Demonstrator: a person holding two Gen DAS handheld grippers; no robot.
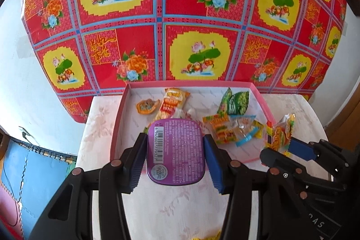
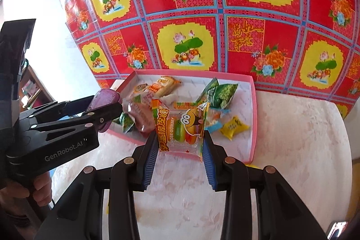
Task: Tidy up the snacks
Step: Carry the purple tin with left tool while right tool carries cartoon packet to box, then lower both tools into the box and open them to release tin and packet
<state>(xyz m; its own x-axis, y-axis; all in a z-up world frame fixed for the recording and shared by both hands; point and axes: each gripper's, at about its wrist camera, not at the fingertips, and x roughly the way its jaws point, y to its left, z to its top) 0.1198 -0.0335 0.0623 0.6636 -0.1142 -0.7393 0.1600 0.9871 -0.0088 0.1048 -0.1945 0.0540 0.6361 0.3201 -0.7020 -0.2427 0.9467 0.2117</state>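
Red, yellow and blue patterned cloth (image 1: 162,15) fills the background behind a pale marbled bench (image 1: 175,206), on which a shallow pink box (image 1: 117,127) lies open.

From the left wrist view, the left hand-held gripper (image 1: 175,145) pinches a purple tin (image 1: 176,150) by its two sides, label and barcode facing up, held over the near edge of the box. Beyond its fingertips, inside the box, lie a long orange-and-yellow packet (image 1: 171,102), a small round orange packet (image 1: 146,106) to the left of it, two green packets (image 1: 235,101) further right, and a cluster of clear and blue-edged sweets (image 1: 238,129) just to the right of the tin. Off to the right, the right hand-held gripper (image 1: 290,145) appears from the side, clamped on a burger gummy packet (image 1: 280,134). Only this view shows the blue floor mat (image 1: 33,172) at lower left.

From the right wrist view, the right hand-held gripper (image 2: 181,143) holds the burger gummy packet (image 2: 180,127) upright between its blue pads, above the near wall of the box (image 2: 253,123). A yellow wrapped sweet (image 2: 234,127) lies beyond and to the right. To the left, the left hand-held gripper (image 2: 105,111) shows side-on with the tin (image 2: 105,98) seen edge-on, and only here does the person's hand (image 2: 33,190) gripping its handle appear.
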